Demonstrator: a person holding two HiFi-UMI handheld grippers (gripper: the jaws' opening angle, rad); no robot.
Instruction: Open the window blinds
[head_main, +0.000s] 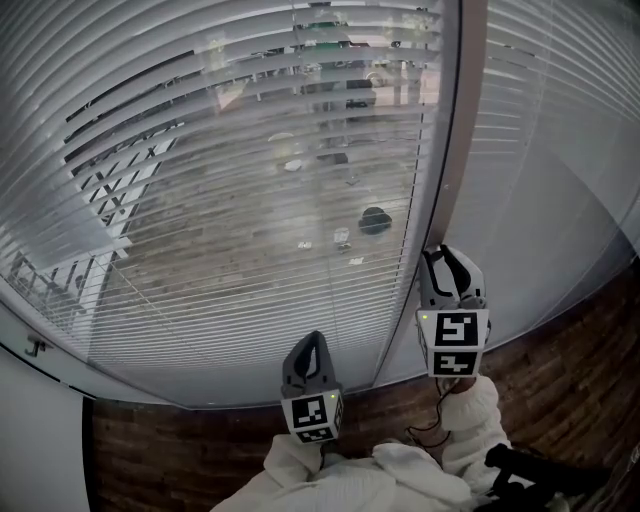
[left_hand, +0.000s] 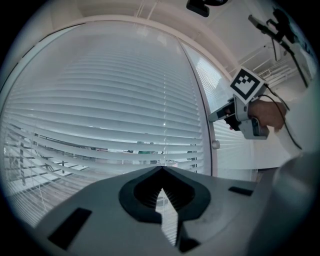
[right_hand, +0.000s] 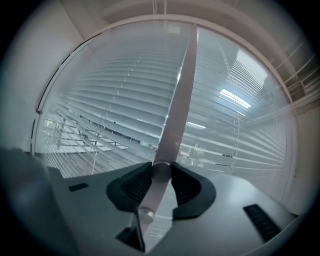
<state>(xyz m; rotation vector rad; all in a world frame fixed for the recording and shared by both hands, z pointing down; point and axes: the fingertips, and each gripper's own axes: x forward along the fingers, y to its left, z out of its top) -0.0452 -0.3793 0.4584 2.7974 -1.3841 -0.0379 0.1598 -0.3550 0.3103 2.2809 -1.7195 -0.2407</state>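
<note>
White slatted blinds (head_main: 250, 150) cover the big window; the slats are tilted enough that the yard outside shows through. A thin clear tilt wand (right_hand: 177, 100) hangs along the post between the two panes. My right gripper (right_hand: 161, 167) is shut on the wand near its lower end, and the wand's knob (right_hand: 145, 215) shows just below the pads. In the head view that right gripper (head_main: 437, 255) points at the post. My left gripper (head_main: 312, 340) is held lower and to the left, short of the blinds, shut with nothing in it (left_hand: 161, 170).
A second blind (head_main: 540, 180) on the right pane has its slats more closed. Dark wood flooring (head_main: 560, 350) runs under the sill. A white wall (head_main: 40, 450) stands at the left. White sleeves (head_main: 400, 470) fill the bottom edge.
</note>
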